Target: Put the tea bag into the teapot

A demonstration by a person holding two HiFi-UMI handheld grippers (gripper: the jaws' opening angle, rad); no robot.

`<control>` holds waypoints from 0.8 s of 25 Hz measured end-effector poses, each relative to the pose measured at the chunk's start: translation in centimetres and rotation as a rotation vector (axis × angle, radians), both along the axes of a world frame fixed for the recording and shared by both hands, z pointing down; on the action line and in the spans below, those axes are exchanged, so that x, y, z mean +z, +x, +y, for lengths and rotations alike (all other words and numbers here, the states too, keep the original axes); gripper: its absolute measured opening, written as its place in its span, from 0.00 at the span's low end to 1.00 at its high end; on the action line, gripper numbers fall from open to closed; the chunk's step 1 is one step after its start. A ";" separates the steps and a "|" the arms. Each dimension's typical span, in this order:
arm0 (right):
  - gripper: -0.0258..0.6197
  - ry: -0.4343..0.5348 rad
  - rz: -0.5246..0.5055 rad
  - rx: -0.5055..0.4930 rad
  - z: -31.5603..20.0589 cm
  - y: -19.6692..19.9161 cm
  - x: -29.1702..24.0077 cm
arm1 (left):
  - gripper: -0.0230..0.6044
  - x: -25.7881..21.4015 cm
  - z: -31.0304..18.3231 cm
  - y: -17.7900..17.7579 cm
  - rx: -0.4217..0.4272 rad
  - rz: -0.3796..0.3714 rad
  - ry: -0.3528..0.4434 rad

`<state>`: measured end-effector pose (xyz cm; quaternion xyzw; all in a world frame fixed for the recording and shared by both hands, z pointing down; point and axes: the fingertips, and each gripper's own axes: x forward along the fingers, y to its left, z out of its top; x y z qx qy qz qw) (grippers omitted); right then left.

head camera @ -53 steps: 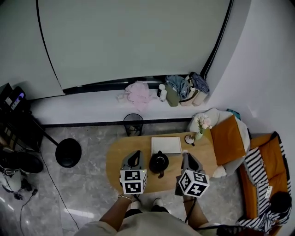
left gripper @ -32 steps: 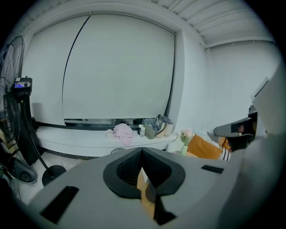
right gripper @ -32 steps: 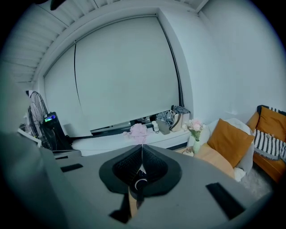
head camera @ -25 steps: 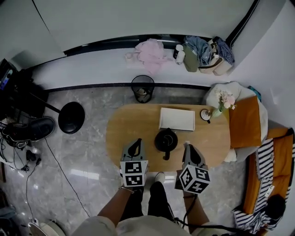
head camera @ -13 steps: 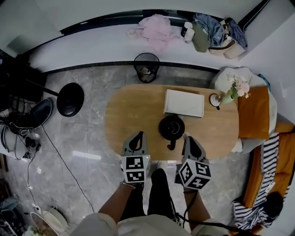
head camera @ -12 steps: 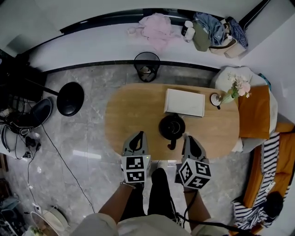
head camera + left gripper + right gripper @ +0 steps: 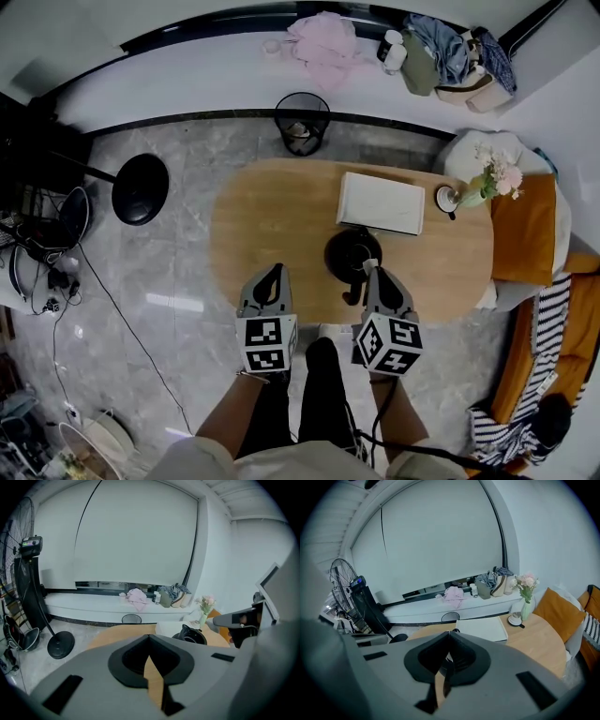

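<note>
A black teapot (image 7: 352, 251) stands on the oval wooden table (image 7: 272, 216), its handle pointing toward me. In the left gripper view the teapot (image 7: 190, 635) sits right of centre. No tea bag shows in any view. My left gripper (image 7: 274, 270) hovers over the table's near edge, left of the pot, jaws shut and empty. My right gripper (image 7: 372, 271) is just beside the pot's handle, its jaws also shut on nothing. In the right gripper view the jaws (image 7: 448, 634) hide most of the pot.
A white flat box (image 7: 380, 202) lies behind the teapot. A cup on a saucer (image 7: 444, 198) and a vase of flowers (image 7: 487, 183) stand at the table's right end. An orange cushion (image 7: 523, 234) is to the right; a bin (image 7: 302, 120) and fan base (image 7: 141, 187) stand beyond.
The table has slid nearer in the head view. Both grippers have moved forward over its near edge, and the right one now sits close to the teapot's handle.
</note>
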<state>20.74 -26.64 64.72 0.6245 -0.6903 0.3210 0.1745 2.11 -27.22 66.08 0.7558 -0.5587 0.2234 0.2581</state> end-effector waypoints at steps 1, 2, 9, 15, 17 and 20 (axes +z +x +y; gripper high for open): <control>0.09 -0.002 0.000 -0.004 -0.2 -0.1 0.3 | 0.05 0.1 0.0 -0.3 -0.008 -0.002 -0.002; 0.09 -0.004 0.000 -0.005 -0.3 -0.2 0.5 | 0.05 0.3 0.1 -0.6 -0.016 -0.004 -0.003; 0.09 -0.019 -0.014 -0.010 -0.9 -0.4 1.8 | 0.05 1.2 0.7 -2.3 -0.058 -0.018 -0.021; 0.09 -0.013 -0.022 -0.015 -1.1 -0.7 2.4 | 0.05 1.8 0.9 -2.9 -0.069 -0.026 -0.029; 0.09 -0.002 -0.029 -0.012 -1.3 -0.7 2.5 | 0.05 1.9 0.9 -3.0 -0.069 -0.027 -0.028; 0.09 -0.006 -0.060 -0.024 -1.3 -1.1 2.8 | 0.05 1.9 0.9 -3.1 -0.068 -0.028 -0.029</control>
